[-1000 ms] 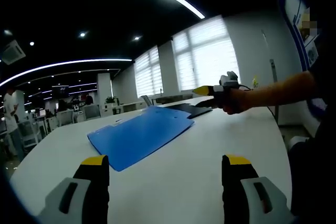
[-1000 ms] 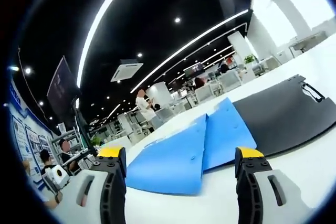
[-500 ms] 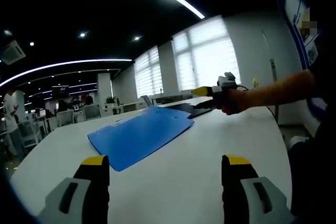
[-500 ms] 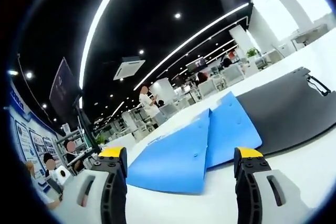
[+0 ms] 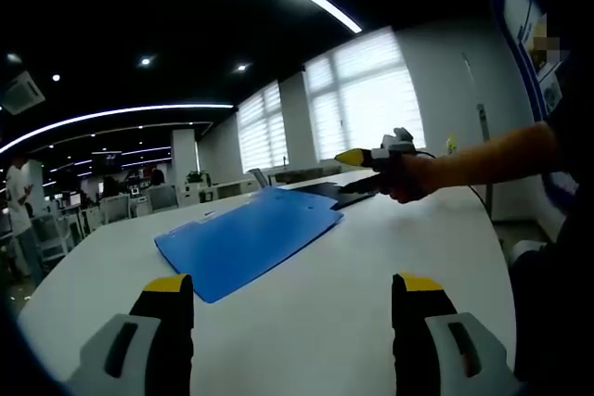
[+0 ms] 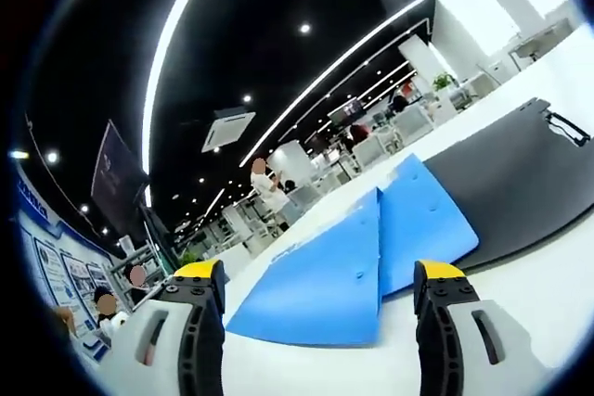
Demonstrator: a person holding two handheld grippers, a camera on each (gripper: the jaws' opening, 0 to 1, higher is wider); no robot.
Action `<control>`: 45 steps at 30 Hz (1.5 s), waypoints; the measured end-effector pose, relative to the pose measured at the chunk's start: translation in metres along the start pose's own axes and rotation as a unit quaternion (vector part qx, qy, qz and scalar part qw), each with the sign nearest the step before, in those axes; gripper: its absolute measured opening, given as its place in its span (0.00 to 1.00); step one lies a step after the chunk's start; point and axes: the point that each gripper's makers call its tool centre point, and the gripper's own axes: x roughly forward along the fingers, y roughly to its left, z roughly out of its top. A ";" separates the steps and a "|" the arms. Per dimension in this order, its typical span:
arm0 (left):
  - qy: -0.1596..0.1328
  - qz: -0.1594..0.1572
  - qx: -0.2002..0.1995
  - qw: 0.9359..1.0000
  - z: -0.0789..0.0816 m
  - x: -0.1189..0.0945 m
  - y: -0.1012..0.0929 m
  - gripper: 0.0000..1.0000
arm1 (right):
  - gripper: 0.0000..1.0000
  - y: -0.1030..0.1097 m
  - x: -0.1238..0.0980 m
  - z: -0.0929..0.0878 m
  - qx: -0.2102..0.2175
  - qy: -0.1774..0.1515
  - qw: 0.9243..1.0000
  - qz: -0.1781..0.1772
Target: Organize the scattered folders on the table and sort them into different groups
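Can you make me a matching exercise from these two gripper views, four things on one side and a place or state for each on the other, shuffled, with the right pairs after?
Column one:
1. blue folders
2. black folder
3. right gripper
4. left gripper

Column two:
A. held over the table's far side, near the black folder
B. jaws apart over bare white table, short of the blue folders
C. lying under one edge of the blue folders
D. lying partly on top of the black folder

Pairs: 1-D, 2-C, 3-A, 4-B
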 end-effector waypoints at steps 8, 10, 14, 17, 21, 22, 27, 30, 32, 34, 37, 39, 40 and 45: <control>-0.001 -0.001 -0.001 1.000 0.000 0.000 0.000 0.89 | 0.82 0.000 0.002 -0.003 0.030 0.014 0.999 0.002; -0.001 -0.001 -0.001 1.000 0.001 0.000 0.000 0.89 | 0.82 0.001 0.002 -0.006 0.035 0.021 0.999 0.003; -0.002 -0.001 -0.001 1.000 0.001 -0.001 0.001 0.89 | 0.82 0.003 0.000 -0.012 0.043 0.035 0.998 0.000; -0.001 -0.001 -0.001 1.000 0.000 0.000 0.000 0.89 | 0.82 0.003 0.000 -0.020 0.060 0.056 0.997 0.002; 0.001 -0.002 0.001 1.000 -0.001 0.000 0.000 0.89 | 0.80 0.004 0.005 -0.023 0.118 0.067 0.991 0.022; 0.001 -0.002 0.001 1.000 -0.001 0.000 -0.001 0.89 | 0.79 0.004 0.006 -0.022 0.128 0.068 0.989 0.030; 0.001 -0.002 0.001 1.000 -0.001 0.000 0.000 0.89 | 0.72 0.002 0.012 -0.022 0.134 0.088 0.986 0.041; 0.001 -0.003 0.001 1.000 -0.001 0.000 -0.001 0.89 | 0.70 -0.002 0.012 -0.031 0.096 0.130 0.986 0.043; 0.002 -0.004 0.001 1.000 -0.001 0.000 -0.001 0.89 | 0.68 -0.003 0.011 -0.039 0.084 0.160 0.982 0.049; 0.002 -0.005 0.002 1.000 -0.001 0.000 -0.001 0.89 | 0.65 -0.009 0.013 -0.042 0.084 0.183 0.978 0.060; 0.005 -0.009 0.003 1.000 -0.003 0.001 -0.003 0.89 | 0.61 -0.005 0.013 -0.046 0.095 0.203 0.971 0.082; 0.008 -0.011 0.005 1.000 -0.004 0.002 -0.004 0.89 | 0.60 -0.010 0.016 -0.046 0.095 0.206 0.970 0.084; 0.009 -0.013 0.006 1.000 -0.004 0.002 -0.004 0.89 | 0.59 -0.012 0.018 -0.046 0.095 0.207 0.970 0.085; 0.014 -0.018 0.006 1.000 -0.006 0.004 -0.006 0.89 | 0.47 -0.024 0.023 -0.043 0.122 0.215 0.963 0.107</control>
